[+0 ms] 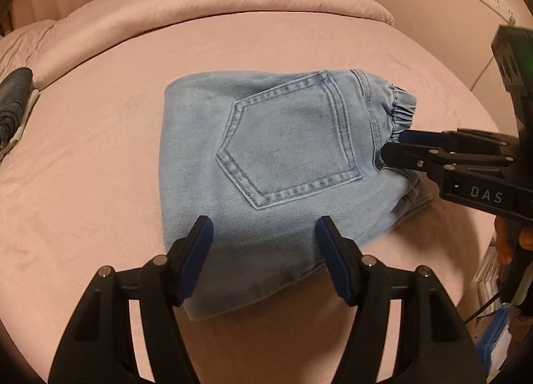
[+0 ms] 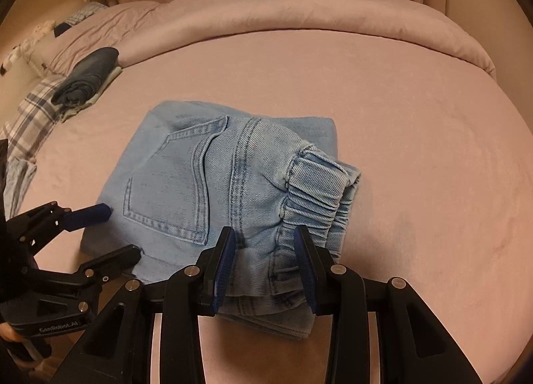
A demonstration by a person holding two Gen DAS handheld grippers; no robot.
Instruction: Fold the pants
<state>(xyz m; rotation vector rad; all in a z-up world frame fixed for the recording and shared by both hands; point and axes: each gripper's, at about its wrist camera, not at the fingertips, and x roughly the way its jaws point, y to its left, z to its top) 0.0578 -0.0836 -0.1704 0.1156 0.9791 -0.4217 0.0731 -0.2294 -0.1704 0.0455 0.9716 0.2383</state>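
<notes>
Light blue denim pants (image 1: 276, 164) lie folded into a compact bundle on the pink bed (image 1: 83, 167), back pocket up, elastic waistband at one end. My left gripper (image 1: 263, 227) is open, its pads spread over the near edge of the bundle. My right gripper (image 2: 265, 237) is open, its two pads on either side of the bunched waistband (image 2: 313, 190). The pants also show in the right wrist view (image 2: 186, 184). The right gripper shows in the left wrist view (image 1: 393, 145) at the waistband, and the left gripper shows in the right wrist view (image 2: 116, 230) at the bundle's edge.
A stack of folded dark clothes (image 2: 86, 80) sits at the far left of the bed, beside plaid fabric (image 2: 30, 114). A rolled pink duvet (image 2: 299, 14) runs along the back. Curtains hang behind. Clutter (image 1: 493, 300) lies off the bed's right edge.
</notes>
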